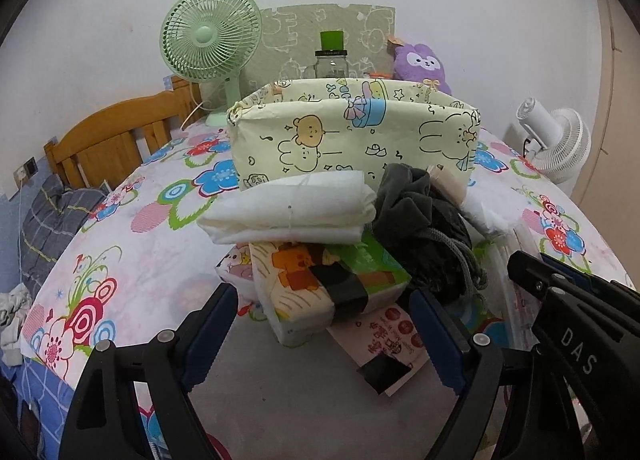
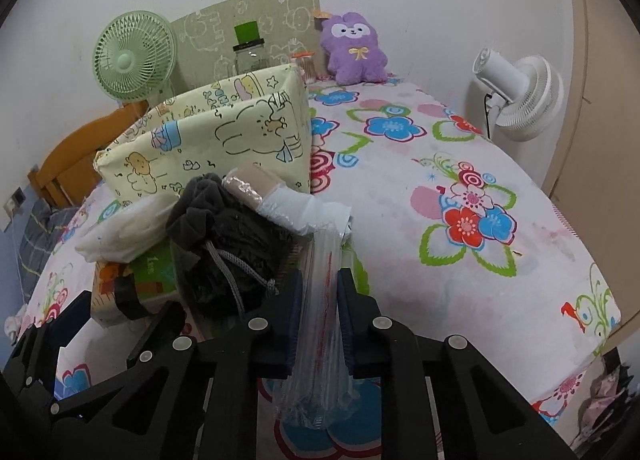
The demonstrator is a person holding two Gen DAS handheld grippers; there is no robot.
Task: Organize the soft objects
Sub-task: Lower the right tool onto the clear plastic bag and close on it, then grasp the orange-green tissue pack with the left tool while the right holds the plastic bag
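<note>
Two fans stand by the bed, one green fan point(image 1: 211, 33) and one white fan point(image 2: 516, 93), and there is one purple plush toy point(image 2: 354, 49). One cartoon-print fabric box point(image 1: 356, 135) sits with one glass jar point(image 1: 331, 59) behind it. In front lie one white folded cloth point(image 1: 292, 207), one dark drawstring pouch point(image 2: 236, 244), one taped printed pack point(image 1: 332, 280) and one clear plastic bag point(image 2: 320, 300).
</note>
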